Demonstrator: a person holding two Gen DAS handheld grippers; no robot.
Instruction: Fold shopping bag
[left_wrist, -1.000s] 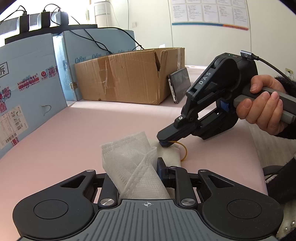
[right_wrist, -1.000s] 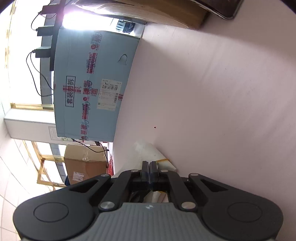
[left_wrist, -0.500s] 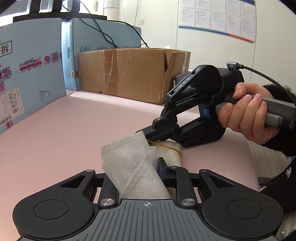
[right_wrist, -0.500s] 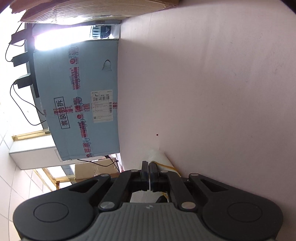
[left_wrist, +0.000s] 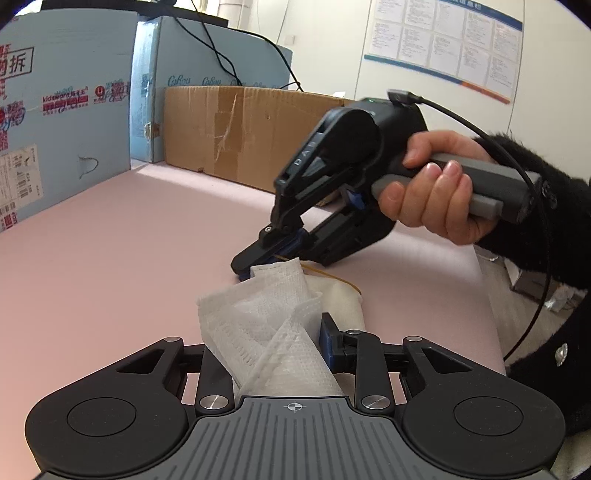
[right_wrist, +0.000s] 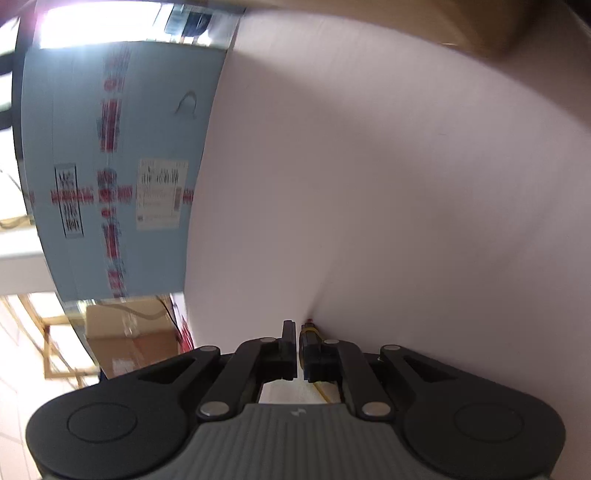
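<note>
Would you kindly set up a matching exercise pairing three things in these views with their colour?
Things:
1. shopping bag
2. cardboard box
3. table

Colours:
a. pink
b. white
c. brown

Pairs: 1-b, 2-c, 3-a

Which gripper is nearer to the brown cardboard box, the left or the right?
Right. The right gripper reaches across the pink table toward the brown cardboard box; the left gripper sits nearer the camera, with the folded bag between its fingers.
</note>
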